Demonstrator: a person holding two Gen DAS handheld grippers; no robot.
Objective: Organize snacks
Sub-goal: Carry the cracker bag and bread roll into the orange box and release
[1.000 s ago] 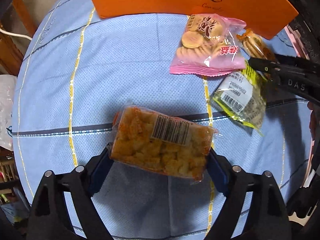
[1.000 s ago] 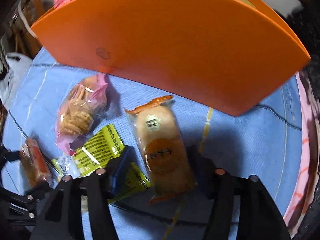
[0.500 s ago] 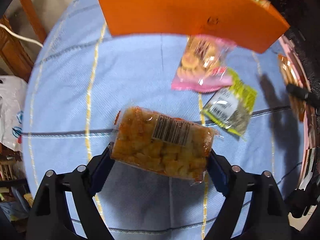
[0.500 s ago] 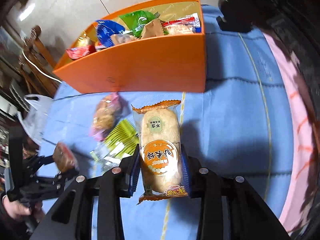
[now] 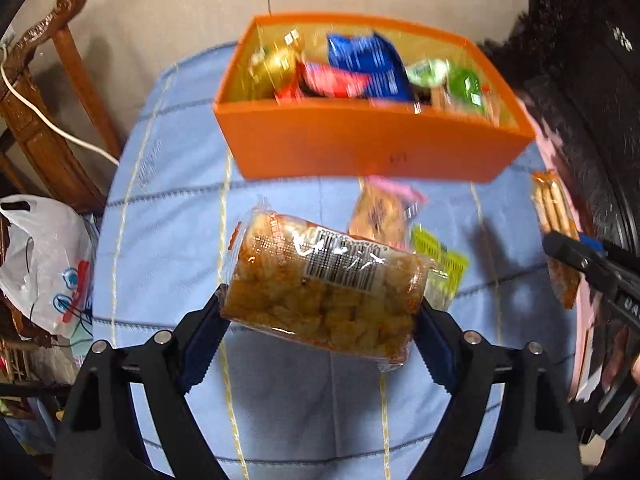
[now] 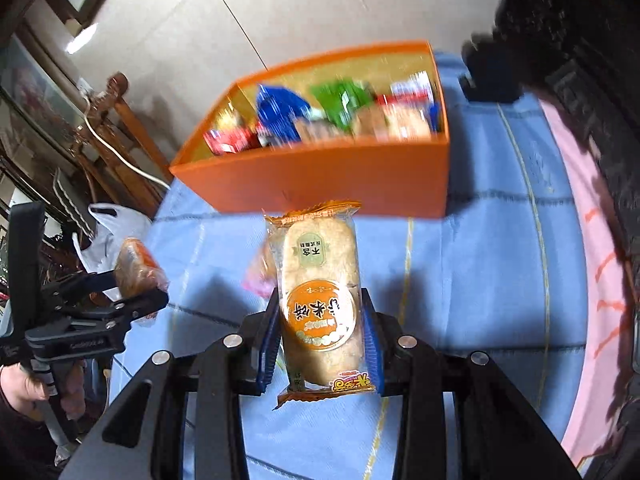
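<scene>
Above the blue tablecloth (image 5: 168, 208), both tongs pinch raised packets: left gripper (image 5: 320, 312), snack bag (image 5: 320, 288) crosswise; right gripper (image 6: 320, 328), rice cracker pack (image 6: 320, 304) lengthwise. The orange box (image 6: 320, 176) lies directly beyond (right nearer).

Rice cracker packet (image 6: 320, 304): large characters "米饼" stood on its orange round; a small green label above was too small to read.
Clear snack pack (image 5: 324, 292): barcode label, digits illegible.

Home: carved wooden chair (image 5: 48, 92), clothed table (image 5: 168, 216)
</scene>
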